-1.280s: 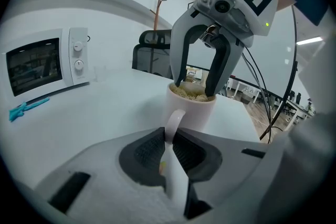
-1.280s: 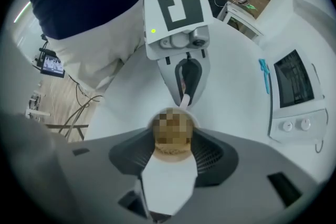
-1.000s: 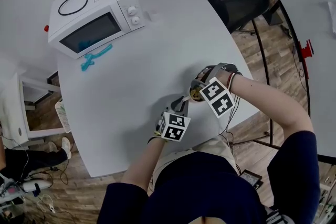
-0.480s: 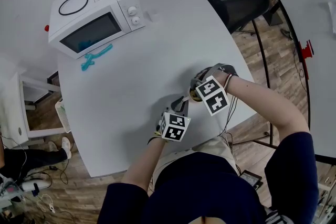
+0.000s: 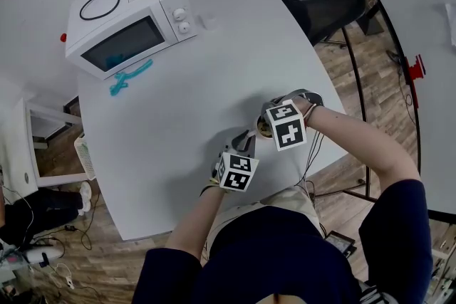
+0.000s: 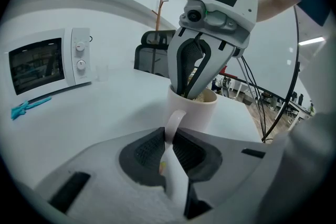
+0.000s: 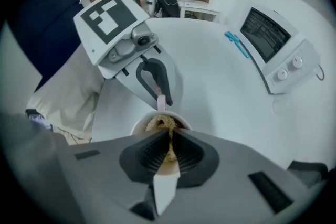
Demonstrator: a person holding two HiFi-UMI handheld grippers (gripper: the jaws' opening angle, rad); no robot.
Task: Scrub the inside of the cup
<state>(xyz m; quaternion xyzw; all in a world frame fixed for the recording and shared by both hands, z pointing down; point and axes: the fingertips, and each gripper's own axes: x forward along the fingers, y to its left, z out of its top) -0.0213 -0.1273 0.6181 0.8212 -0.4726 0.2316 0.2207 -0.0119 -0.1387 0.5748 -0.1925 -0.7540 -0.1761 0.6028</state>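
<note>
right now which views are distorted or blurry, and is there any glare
Head view: even, soft light, no glare, the table edges bowing slightly. Left gripper view: strong fisheye with dark corners, the cup sharp, the near foreground soft. Right gripper view: same fisheye, the microwave bent near the picture's edge, the scrub pad in the cup fairly clear.

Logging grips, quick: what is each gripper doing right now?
Left gripper: shut on the cup's handle.
Right gripper: jaws have just been closing, now gripping the tan scrubber in the cup.
</note>
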